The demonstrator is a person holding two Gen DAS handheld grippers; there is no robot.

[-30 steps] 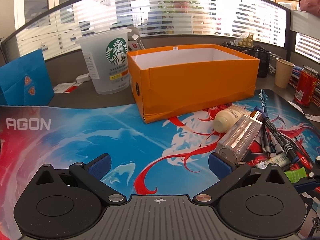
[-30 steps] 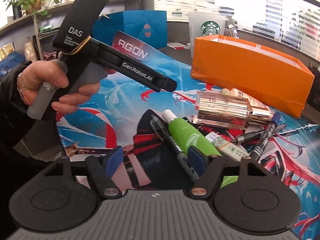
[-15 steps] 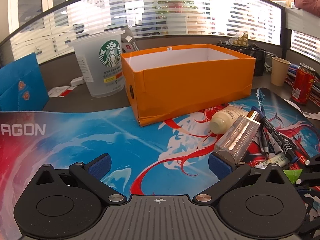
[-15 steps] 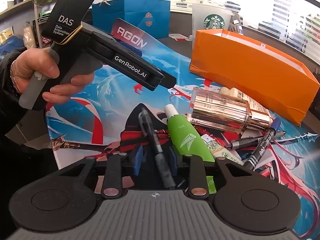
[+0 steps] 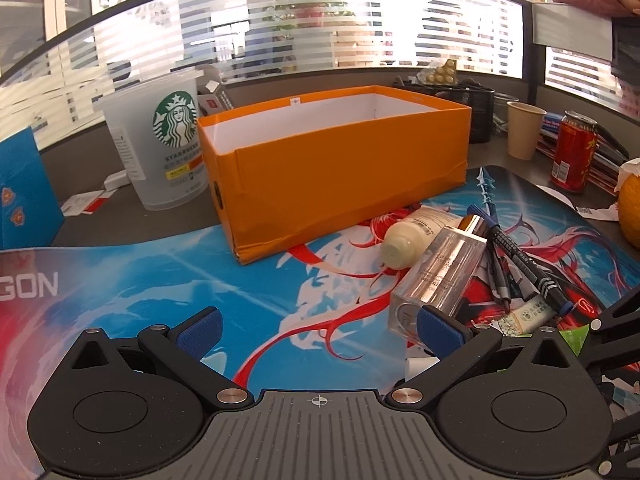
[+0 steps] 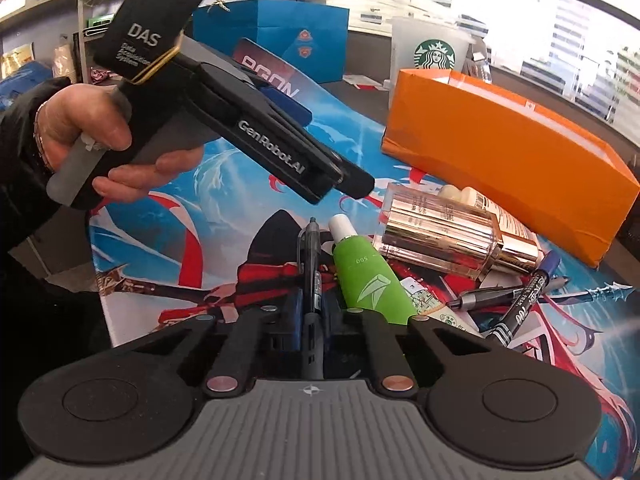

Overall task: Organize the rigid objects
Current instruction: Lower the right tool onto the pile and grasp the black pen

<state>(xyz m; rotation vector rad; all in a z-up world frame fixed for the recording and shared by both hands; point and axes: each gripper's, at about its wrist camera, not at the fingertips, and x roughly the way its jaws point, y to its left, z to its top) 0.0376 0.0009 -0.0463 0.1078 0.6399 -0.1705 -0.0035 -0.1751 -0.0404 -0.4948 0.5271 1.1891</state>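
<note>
An open orange box (image 5: 344,172) stands on the printed desk mat; it also shows in the right wrist view (image 6: 508,148). In front of it lies a pile: a clear glass bottle (image 5: 440,272) with a gold cap (image 6: 448,232), a cream bottle (image 5: 412,236), a green tube (image 6: 368,276) and several pens (image 5: 520,260). My right gripper (image 6: 311,316) is shut on a black pen (image 6: 311,264) beside the green tube. My left gripper (image 5: 316,324) is open and empty over the mat, its right pad next to the glass bottle. It appears hand-held in the right wrist view (image 6: 256,136).
A Starbucks cup (image 5: 160,144) stands left of the box. A blue paper bag (image 5: 24,192) is at far left. A paper cup (image 5: 524,128), a red can (image 5: 572,152) and an orange fruit (image 5: 630,212) sit at the right.
My right gripper has closed from open onto the black pen. My left gripper has drifted slightly left and stays open.
</note>
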